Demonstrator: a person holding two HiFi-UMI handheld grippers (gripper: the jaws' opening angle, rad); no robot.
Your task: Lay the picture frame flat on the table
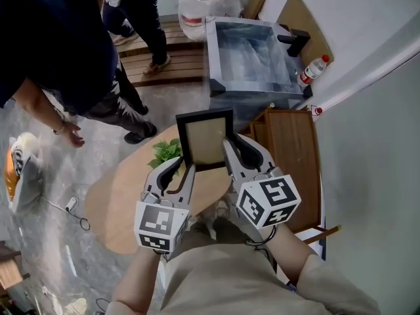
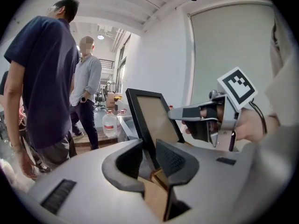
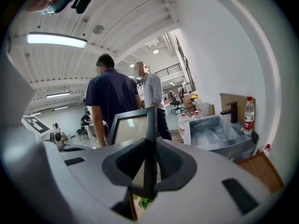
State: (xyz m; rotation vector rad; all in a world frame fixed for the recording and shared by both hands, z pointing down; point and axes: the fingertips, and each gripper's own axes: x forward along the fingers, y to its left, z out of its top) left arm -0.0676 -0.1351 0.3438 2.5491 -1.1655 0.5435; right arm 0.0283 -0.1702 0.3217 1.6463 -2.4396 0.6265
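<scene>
The left gripper (image 1: 184,167) is clenched on the lower left edge of the picture frame (image 1: 205,138), and the right gripper (image 1: 229,151) pinches its right edge, jaws tight on the thin black moulding. The frame stands upright over the far part of the table (image 1: 115,205). Its bottom edge is hidden behind the jaws, so whether it touches the top cannot be told. A green plant (image 1: 167,151) is half covered by it. The table is oval, pale wood, on a mottled grey floor. Beyond it are a metal basin (image 1: 249,51), water jugs (image 1: 191,12) and a bystander (image 1: 59,44) in dark blue. The frame holds a plain beige panel
</scene>
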